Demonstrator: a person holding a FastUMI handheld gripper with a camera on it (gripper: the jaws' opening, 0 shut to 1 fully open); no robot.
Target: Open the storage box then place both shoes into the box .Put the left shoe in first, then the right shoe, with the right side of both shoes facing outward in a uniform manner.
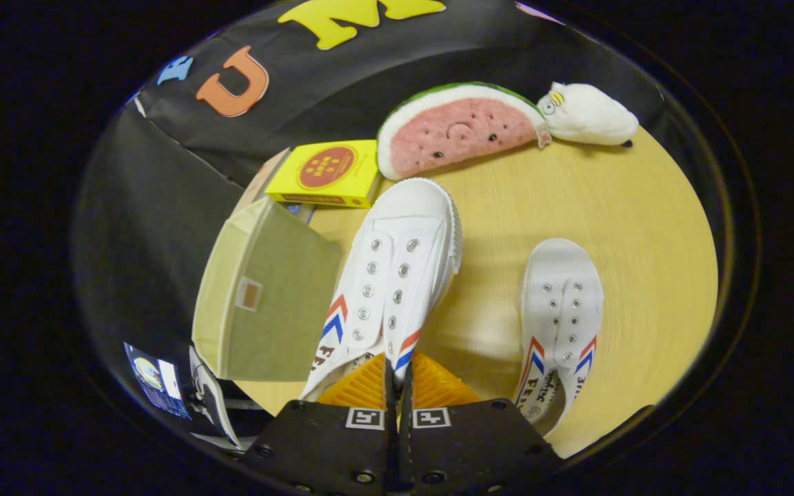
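My gripper is shut on the rear collar of a white canvas shoe with red and blue chevrons. The shoe's toe points away from the fingers, and it looks raised above the wooden table. The second matching shoe lies flat on the table to the right of the fingers, toe pointing away. Left of the held shoe stands the pale beige fabric storage box, with a small label window on the face toward me. I cannot tell whether its lid is open.
A yellow carton lies beyond the storage box. Beyond both shoes, a watermelon-slice plush and a white plush toy sit at the table's far edge. Some printed packaging lies low beside the box.
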